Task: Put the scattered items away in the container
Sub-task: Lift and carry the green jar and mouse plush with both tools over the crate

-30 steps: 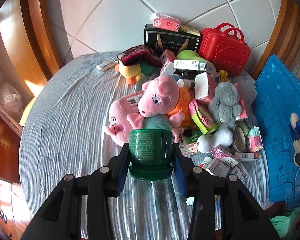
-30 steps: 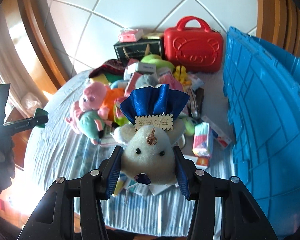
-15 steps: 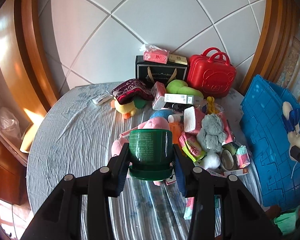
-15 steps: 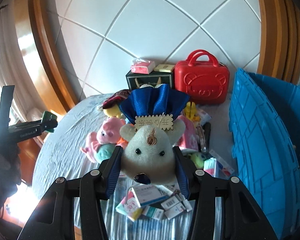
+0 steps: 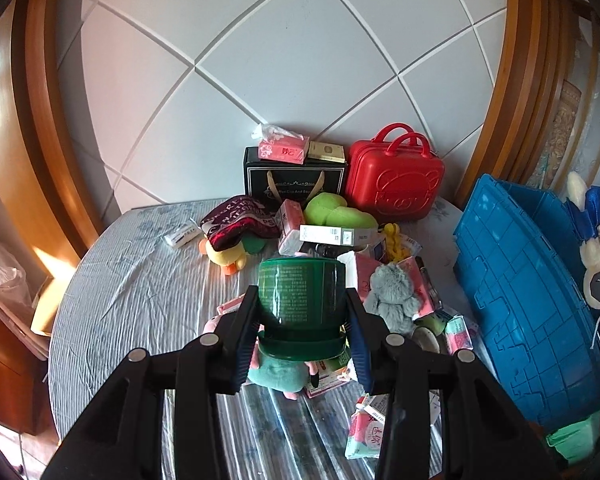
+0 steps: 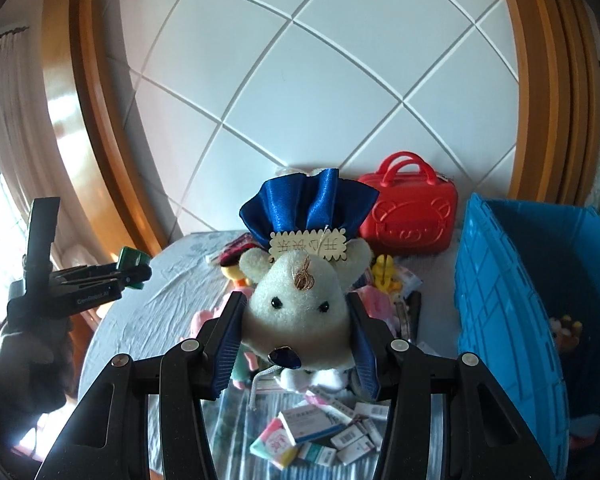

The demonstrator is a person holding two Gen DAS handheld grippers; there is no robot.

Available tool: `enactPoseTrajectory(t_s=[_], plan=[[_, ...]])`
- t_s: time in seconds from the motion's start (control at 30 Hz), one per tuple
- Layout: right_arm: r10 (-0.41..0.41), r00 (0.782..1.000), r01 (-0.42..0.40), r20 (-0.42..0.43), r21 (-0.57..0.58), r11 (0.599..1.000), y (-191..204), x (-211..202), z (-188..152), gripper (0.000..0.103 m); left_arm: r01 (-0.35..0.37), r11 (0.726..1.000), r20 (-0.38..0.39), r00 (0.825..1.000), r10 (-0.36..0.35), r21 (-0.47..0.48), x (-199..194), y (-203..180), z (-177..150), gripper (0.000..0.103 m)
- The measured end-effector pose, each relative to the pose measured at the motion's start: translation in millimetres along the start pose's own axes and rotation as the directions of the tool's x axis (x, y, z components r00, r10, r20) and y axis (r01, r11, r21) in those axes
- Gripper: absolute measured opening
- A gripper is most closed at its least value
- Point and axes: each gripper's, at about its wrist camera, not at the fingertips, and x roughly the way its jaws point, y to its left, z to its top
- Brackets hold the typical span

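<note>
Left hand-held gripper (image 5: pixel 302 322) pinches a green jar (image 5: pixel 301 294) between its blue pads, the jar held clear above the bed (image 5: pixel 132 280). Right hand-held gripper (image 6: pixel 296 338) is clamped on a white plush mouse (image 6: pixel 298 300) with a blue satin ruffle and a card tag, also held above the bed. Blue container (image 5: pixel 516 300) stands at the bed's right edge, open; some small items lie inside it, too dim to identify. Scattered items remain heaped at the bed's middle and far side: a grey plush (image 5: pixel 392 290), a yellow duck plush (image 5: pixel 226 256), a green plush (image 5: pixel 336 214), tissue packs and small boxes (image 6: pixel 320 432) near the front edge. Red case (image 5: pixel 394 180) and a black gift bag (image 5: pixel 294 180) stand at the far edge against the tiled wall
</note>
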Motion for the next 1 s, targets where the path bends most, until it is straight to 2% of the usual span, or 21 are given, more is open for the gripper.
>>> enactPoseTrajectory(t_s=[0.17, 0.47, 0.73, 1.0], plan=[[0.026, 0.999, -0.025, 0.033, -0.009, 1.000, -23, -17, 11, 0.049, 0.000, 1.000, 0.033, 0.999, -0.001, 0.004, -14, -32, 15, 0.040], [0.045, 0.997, -0.045, 0.069, 0.003, 0.999, -81, -52, 20, 0.049, 0.029, 0.998, 0.068, 0.997, -0.033, 0.063, -29, -115, 32, 0.040], [0.035, 0.994, -0.037, 0.101, 0.026, 0.999, -133, -86, 22, 0.049, 0.073, 0.990, 0.089, 0.992, -0.084, 0.123, -34, -193, 43, 0.040], [0.007, 0.992, -0.016, 0.124, 0.068, 0.998, -184, -119, 18, 0.049, 0.131, 0.970, 0.080, 0.985, -0.150, 0.207, -36, -275, 48, 0.040]])
